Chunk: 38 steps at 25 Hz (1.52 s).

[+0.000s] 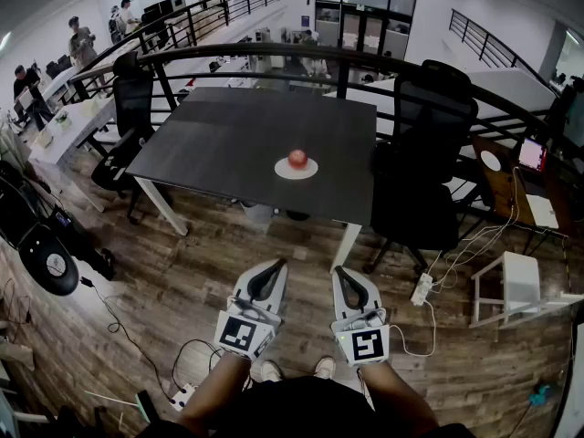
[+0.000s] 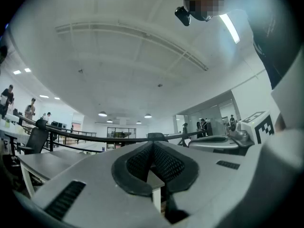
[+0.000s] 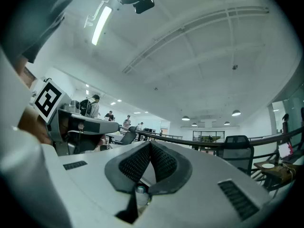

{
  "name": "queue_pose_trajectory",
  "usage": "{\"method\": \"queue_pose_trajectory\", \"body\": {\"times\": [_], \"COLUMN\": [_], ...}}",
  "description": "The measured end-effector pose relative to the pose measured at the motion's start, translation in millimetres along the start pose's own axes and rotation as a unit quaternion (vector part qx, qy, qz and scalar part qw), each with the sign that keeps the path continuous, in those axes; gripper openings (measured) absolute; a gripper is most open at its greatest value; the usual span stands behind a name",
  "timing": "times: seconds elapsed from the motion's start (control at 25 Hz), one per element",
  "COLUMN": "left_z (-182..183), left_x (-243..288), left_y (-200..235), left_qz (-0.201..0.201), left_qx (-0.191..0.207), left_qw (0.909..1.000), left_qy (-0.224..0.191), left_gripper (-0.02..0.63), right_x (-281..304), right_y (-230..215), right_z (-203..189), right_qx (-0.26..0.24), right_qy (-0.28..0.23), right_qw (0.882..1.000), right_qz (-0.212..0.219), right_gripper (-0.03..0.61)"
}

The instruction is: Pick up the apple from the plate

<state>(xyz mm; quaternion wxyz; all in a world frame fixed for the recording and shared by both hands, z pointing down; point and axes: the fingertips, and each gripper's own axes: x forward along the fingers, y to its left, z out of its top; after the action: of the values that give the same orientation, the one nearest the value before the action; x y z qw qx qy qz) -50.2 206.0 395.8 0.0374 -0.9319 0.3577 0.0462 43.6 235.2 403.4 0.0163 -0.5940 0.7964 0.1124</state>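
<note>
Standing on wood-plank floor [image 1: 192, 272] in open office, facing dark table [image 1: 219, 140] straight ahead. Spotting red apple [image 1: 297, 158] sitting on white plate [image 1: 285, 172], right of table's centre, inset from near and right edges.

Holding left hand-held gripper [image 1: 277, 264] and right hand-held gripper [image 1: 339, 270] side by side, low in front of body, over bare floor short of table's near edge, touching nothing, both well apart from apple. Reading left jaws as clenched: mesh pads [image 2: 137, 164] meeting at tips, nothing pinched between. Reading right jaws same way, tips pressed together, gripping nothing. Pointing both roughly level toward table.

Noting open floor strip between jaw tips and table's near edge. Noting black office chair [image 1: 420, 167] crowding table's right edge, second chair [image 1: 134, 94] off far-left corner, black railing [image 1: 274, 55] curving just behind far edge. Noting white stool [image 1: 522, 272] and power strip [image 1: 422, 288] on floor at right, clear of straight line to plate. Seeing people [image 1: 80, 39] standing by desks far left, well apart from table.
</note>
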Motion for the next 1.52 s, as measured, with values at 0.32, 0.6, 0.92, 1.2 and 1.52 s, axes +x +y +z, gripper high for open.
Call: {"method": "queue_pose_trajectory", "body": {"times": [0.32, 0.6, 0.92, 1.2, 1.52], "left_z": [-13, -29, -34, -36, -40], "left_x": [-19, -26, -3, -2, 19], "left_y": [0, -12, -32, -44, -15], "left_qz": [0.024, 0.029, 0.043, 0.057, 0.049], "left_qx": [-0.022, -0.054, -0.056, -0.032, -0.018], "left_qw": [0.9990, 0.9975, 0.9968, 0.9974, 0.9979], "left_qy": [0.031, 0.036, 0.038, 0.032, 0.038], "left_gripper": [0.023, 0.023, 0.023, 0.023, 0.023], "right_x": [-8, -15, -26, -32, 4], "right_y": [1, 1, -22, -35, -27], "right_z": [2, 6, -9, -18, -27], "right_qx": [0.005, 0.019, 0.020, 0.040, 0.029], "right_qy": [-0.008, -0.021, -0.015, -0.005, 0.005], "right_qw": [1.000, 1.000, 0.999, 0.998, 0.998], "right_qz": [-0.002, 0.001, 0.037, 0.037, 0.059], "right_gripper": [0.024, 0.025, 0.025, 0.025, 0.024]}}
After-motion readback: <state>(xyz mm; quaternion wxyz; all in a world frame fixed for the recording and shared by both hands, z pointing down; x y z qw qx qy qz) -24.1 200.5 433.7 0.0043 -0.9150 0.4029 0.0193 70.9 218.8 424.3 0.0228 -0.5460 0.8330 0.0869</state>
